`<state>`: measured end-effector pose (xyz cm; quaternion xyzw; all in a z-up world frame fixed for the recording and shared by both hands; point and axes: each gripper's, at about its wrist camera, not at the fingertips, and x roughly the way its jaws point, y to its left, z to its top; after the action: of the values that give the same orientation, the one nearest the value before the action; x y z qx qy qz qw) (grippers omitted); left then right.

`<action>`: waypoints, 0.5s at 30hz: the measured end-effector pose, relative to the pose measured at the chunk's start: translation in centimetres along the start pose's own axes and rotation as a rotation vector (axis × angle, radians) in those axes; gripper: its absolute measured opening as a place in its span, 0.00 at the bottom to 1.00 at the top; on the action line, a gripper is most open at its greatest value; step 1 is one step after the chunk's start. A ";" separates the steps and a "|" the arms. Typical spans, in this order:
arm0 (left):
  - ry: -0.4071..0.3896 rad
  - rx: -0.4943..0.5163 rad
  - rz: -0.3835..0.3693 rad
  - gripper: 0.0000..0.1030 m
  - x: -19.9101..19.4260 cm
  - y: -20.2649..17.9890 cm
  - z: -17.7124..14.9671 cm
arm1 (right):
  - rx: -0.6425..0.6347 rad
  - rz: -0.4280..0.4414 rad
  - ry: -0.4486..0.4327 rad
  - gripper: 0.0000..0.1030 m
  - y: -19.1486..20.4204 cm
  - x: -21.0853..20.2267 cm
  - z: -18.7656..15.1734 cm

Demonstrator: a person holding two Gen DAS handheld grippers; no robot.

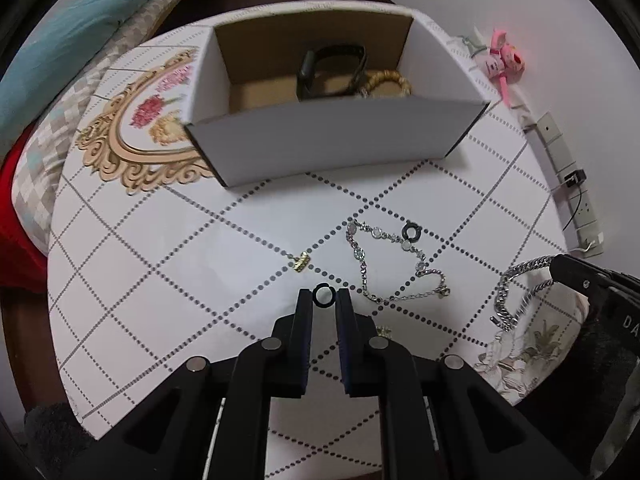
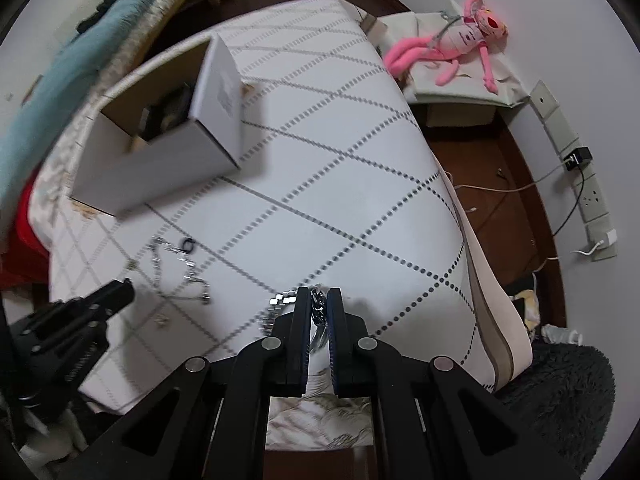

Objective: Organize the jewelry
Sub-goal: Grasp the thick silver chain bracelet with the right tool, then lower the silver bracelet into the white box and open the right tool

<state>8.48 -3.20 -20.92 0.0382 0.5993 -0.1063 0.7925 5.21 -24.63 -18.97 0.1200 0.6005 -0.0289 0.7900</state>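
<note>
My left gripper [image 1: 323, 295] is shut on a small black ring [image 1: 323, 296], held just above the table. My right gripper [image 2: 319, 300] is shut on a heavy silver chain bracelet [image 2: 318, 307]; it also shows hanging from the right gripper in the left wrist view [image 1: 516, 292]. An open white cardboard box [image 1: 332, 140] stands at the back, with a black band [image 1: 332, 70] and a wooden bead bracelet [image 1: 390, 82] inside. On the table lie a silver necklace [image 1: 394, 264] with a black ring pendant [image 1: 411, 232] and a small gold charm [image 1: 301, 261].
The table [image 1: 160, 280] has a white cloth with dotted diamond lines and a floral gold print at the left. A pink plush toy [image 2: 460, 46] lies on a stool beyond the table. A bed with blankets is at the left. Power strip and cables lie on the floor at the right.
</note>
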 end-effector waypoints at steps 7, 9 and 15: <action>-0.076 -0.046 -0.054 0.09 -4.7 1.6 0.9 | -0.016 0.084 -0.057 0.08 1.5 -4.3 0.9; -0.102 -0.055 -0.070 0.09 -6.2 1.9 1.6 | -0.031 0.108 -0.085 0.08 2.3 -5.8 1.8; -0.174 -0.090 -0.123 0.09 -9.9 3.4 4.7 | -0.078 0.175 -0.161 0.08 5.1 -9.3 5.5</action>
<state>11.05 0.45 -10.34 -0.0435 0.5334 -0.1305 0.8346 8.80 -21.84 -7.91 0.1387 0.5231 0.0540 0.8392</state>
